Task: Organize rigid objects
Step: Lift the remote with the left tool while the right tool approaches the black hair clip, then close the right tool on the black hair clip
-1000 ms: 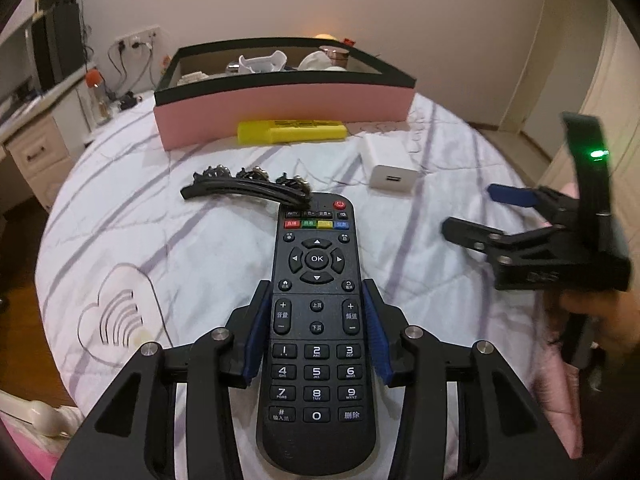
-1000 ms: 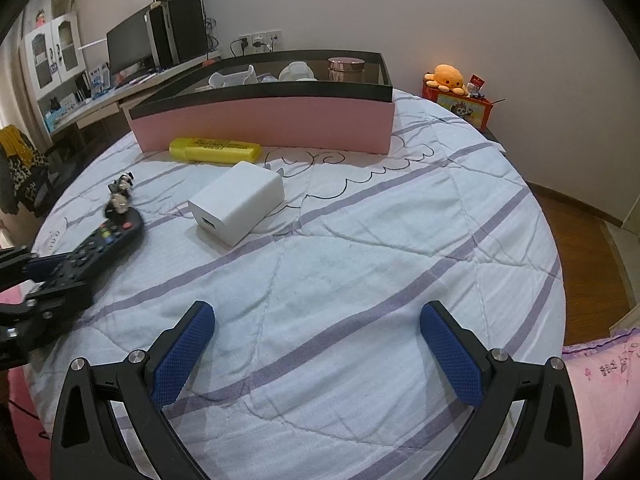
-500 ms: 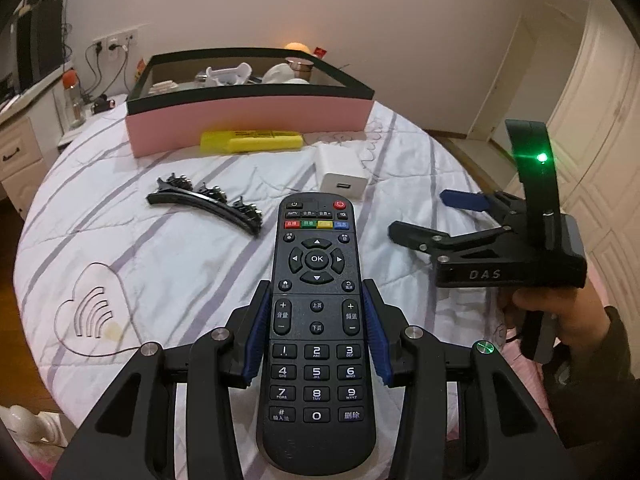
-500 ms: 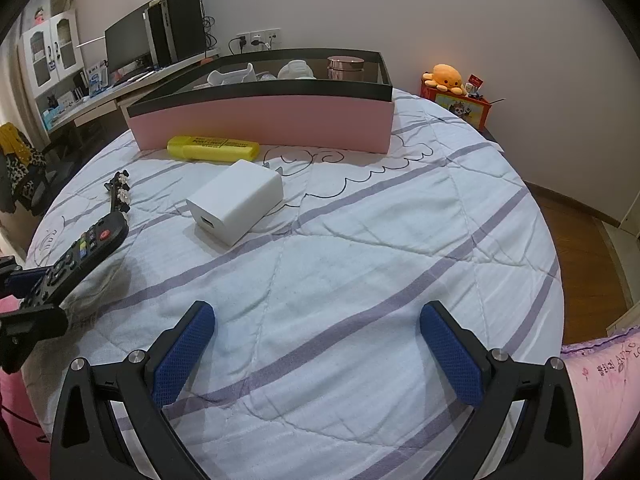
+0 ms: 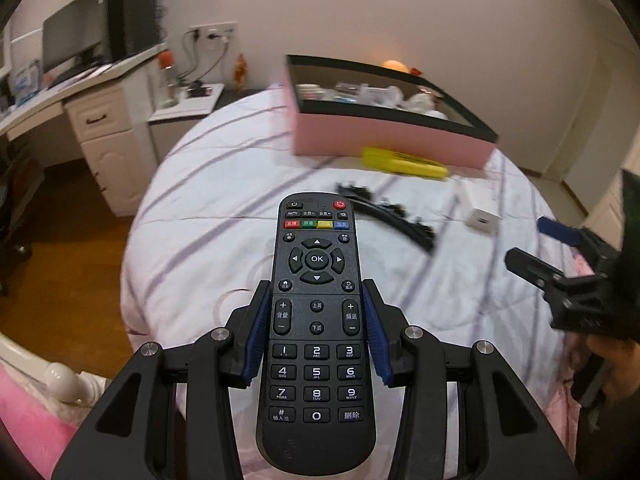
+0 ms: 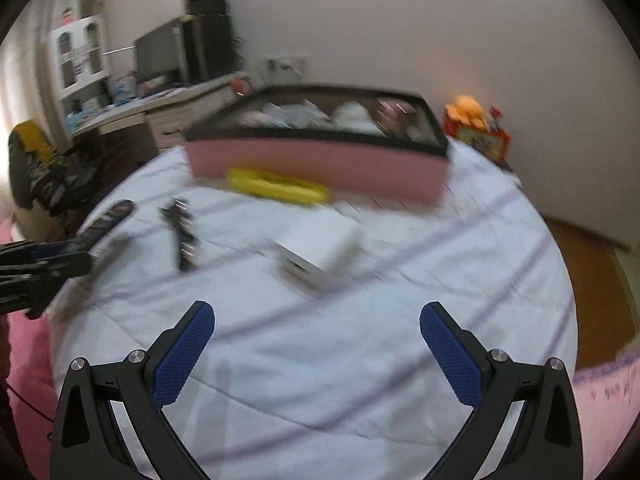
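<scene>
Black remote [image 5: 316,320] clamped in left claw [image 5: 317,332]; right claw [image 6: 316,348] apart; blurred pink box [image 6: 320,160] contents unreadable.

Location type: home bedroom. Indicators: a round bed [image 5: 224,208] covered by a white quilt with purple stripes; a white desk [image 5: 92,108] at far left carrying a monitor [image 5: 72,46]; wall sockets [image 5: 212,32] with plugged cables; wooden floor [image 5: 60,280]; a white glass-door cabinet [image 6: 78,60]; an orange plush toy [image 6: 466,108] by the far wall.
</scene>
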Tool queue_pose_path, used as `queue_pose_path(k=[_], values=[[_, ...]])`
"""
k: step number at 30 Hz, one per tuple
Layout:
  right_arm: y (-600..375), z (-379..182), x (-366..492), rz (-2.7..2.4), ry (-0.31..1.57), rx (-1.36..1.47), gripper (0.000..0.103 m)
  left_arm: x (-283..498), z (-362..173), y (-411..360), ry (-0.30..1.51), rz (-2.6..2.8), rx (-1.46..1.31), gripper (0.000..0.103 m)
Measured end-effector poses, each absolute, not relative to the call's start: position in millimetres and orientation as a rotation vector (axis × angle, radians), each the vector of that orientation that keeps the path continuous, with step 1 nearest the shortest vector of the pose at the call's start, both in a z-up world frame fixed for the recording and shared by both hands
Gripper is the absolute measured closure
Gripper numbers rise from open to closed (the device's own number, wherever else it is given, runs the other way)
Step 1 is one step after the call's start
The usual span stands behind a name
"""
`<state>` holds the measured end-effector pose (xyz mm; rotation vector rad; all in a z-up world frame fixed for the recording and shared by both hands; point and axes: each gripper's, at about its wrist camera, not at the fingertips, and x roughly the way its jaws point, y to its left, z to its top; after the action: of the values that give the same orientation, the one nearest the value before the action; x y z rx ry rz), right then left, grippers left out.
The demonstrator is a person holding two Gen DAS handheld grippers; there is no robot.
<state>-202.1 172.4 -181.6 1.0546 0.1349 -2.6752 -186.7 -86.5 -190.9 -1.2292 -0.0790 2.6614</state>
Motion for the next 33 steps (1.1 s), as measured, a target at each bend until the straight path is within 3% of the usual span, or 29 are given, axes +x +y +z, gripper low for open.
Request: queue_pose_path(k=[10,13,15,17,19,21,23,33], values=[[86,-180,-225,-2.53,0.467,1.003,0.001,-197,-210,-91,-0.05,2.68,-1.302,0.059],[71,-185,-237,-2.456,0.459,1.025,0.008,-198,-209,-91,-0.052,2.675,-1.294,0.059],[68,-190,-245,-2.434,0.45,1.056,0.019,-198,-210,-91,-0.047,2.674,-1.291,0.059],[66,-196,-255,-2.42,0.432,1.094,0.044,-199,-210,-89,-0.035,2.675,-1.286,0.059],[67,-202,-261,-2.399,0.396,1.121,0.045,-199,-211,-88,-0.022,2.675,-1.281,0.059],[69,-203,-262,-2.373,0.358,1.119,0.055,-199,-211,-87,-0.013,2.678,-1.28,0.059],[70,-203,-262,-2.366,0.341,1.113,0.081,-199,-211,-85,-0.001,2.683,-1.281,0.059],[109,-197,-228,-2.421,0.246,1.134,0.084,-195,-209,-54,0.072,2.642,-1.272,0.059]])
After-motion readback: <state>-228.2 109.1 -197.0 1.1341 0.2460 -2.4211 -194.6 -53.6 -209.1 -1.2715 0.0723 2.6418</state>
